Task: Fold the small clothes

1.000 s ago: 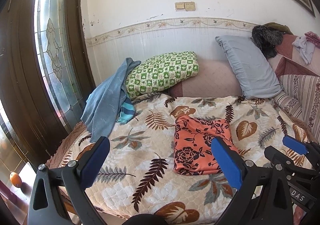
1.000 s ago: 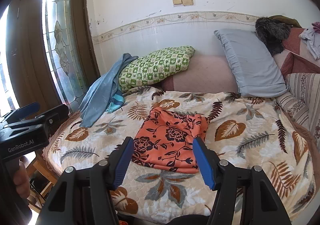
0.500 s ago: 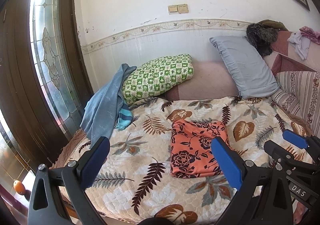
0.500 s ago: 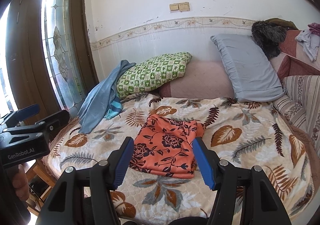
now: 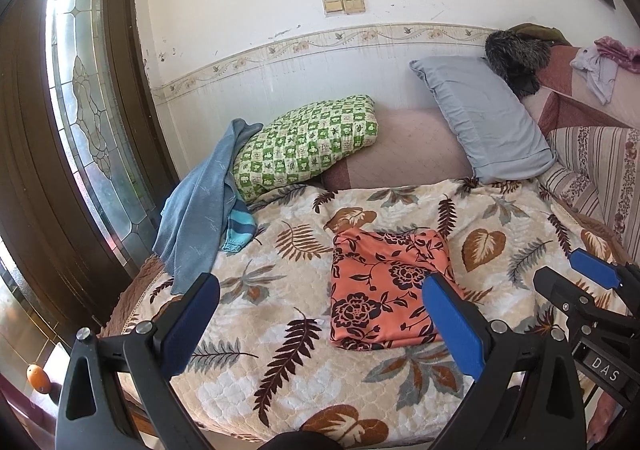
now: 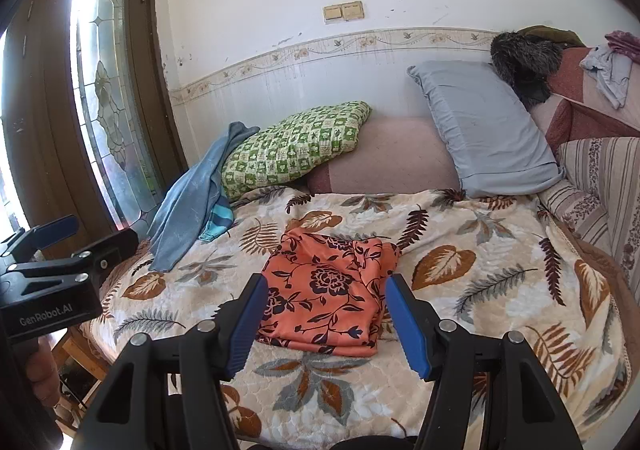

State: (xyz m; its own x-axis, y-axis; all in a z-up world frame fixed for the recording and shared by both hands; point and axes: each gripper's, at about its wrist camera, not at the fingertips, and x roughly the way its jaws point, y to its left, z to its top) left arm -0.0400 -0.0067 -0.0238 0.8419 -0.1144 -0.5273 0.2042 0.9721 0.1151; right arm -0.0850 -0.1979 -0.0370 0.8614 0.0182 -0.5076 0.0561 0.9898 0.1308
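Left gripper point(image 5: 320, 324): black frame with triangular cut-outs, silver screw heads at the pivots, and two flat blue pads point(image 5: 454, 324) on the inner finger faces. Right gripper point(image 6: 326, 324): identical black frame, silver screws, ribbed blue pads point(image 6: 408, 330). Seen from the opposite camera, each unit's black body carries a blue tab at its tip; white lettering reads "DAS" on the right unit and "GenRobot.AI" on the left. Bare skin of the left hand point(image 6: 40, 374) shows below its housing.
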